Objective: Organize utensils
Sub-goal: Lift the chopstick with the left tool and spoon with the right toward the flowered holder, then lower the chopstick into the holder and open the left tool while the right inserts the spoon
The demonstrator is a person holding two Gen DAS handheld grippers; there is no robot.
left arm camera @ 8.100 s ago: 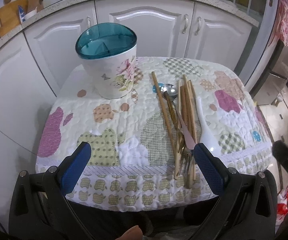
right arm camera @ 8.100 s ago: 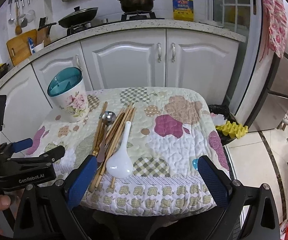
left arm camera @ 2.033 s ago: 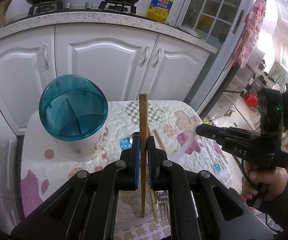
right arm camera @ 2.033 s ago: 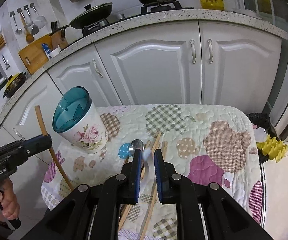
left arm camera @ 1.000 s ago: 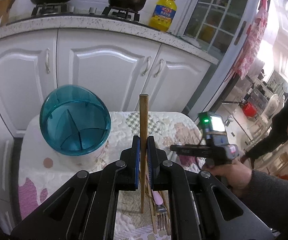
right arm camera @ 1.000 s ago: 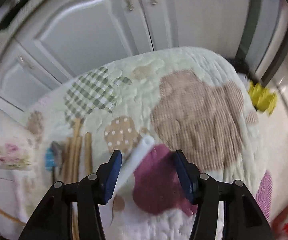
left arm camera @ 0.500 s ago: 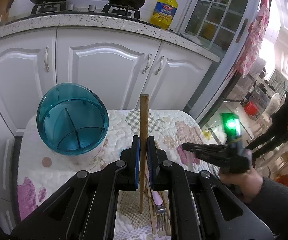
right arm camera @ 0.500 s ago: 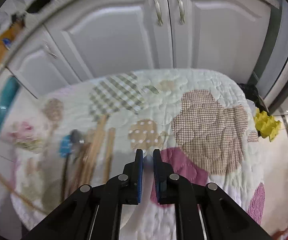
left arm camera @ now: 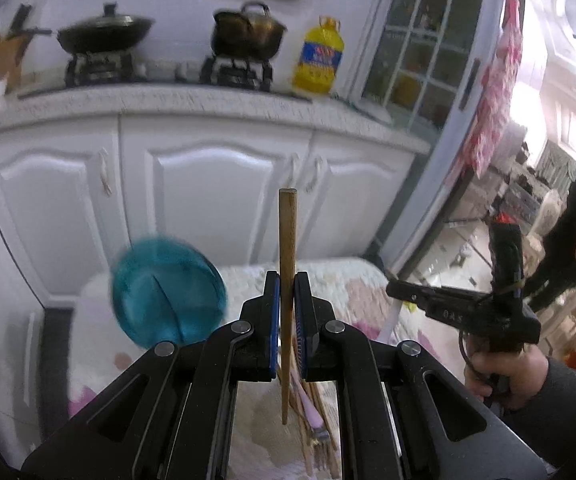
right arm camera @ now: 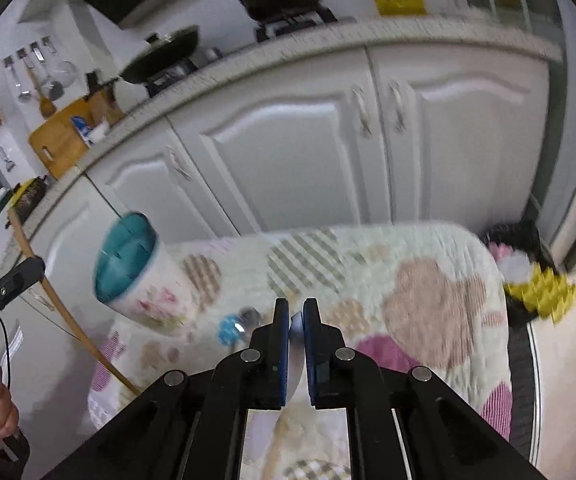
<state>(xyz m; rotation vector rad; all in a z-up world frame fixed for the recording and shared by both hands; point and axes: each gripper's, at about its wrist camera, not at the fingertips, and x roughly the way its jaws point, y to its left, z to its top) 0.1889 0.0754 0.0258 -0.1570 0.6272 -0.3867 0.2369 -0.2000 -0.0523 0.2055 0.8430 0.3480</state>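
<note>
My left gripper [left arm camera: 287,280] is shut on a wooden chopstick [left arm camera: 287,240], held upright in the air above the table. The white floral utensil holder with its teal divided top [left arm camera: 166,294] stands below and to the left; it also shows in the right wrist view [right arm camera: 126,258]. My right gripper [right arm camera: 296,308] is shut on the white spoon [right arm camera: 295,360], whose handle hangs below the jaws; it shows in the left wrist view [left arm camera: 394,304] too. More chopsticks, a pink-handled fork [left arm camera: 312,420] and a metal spoon [right arm camera: 248,316] lie on the quilted cloth.
The small table has a patchwork quilt cover [right arm camera: 408,292] in front of white cabinets [left arm camera: 208,184]. A counter holds a wok, a pot and a yellow oil bottle [left arm camera: 318,58]. A bin and a yellow egg tray [right arm camera: 540,288] sit on the floor at right.
Both grippers have tilted upward and risen, so the views show more cabinets and counter. The right gripper stays shut on the white spoon and the left on the chopstick.
</note>
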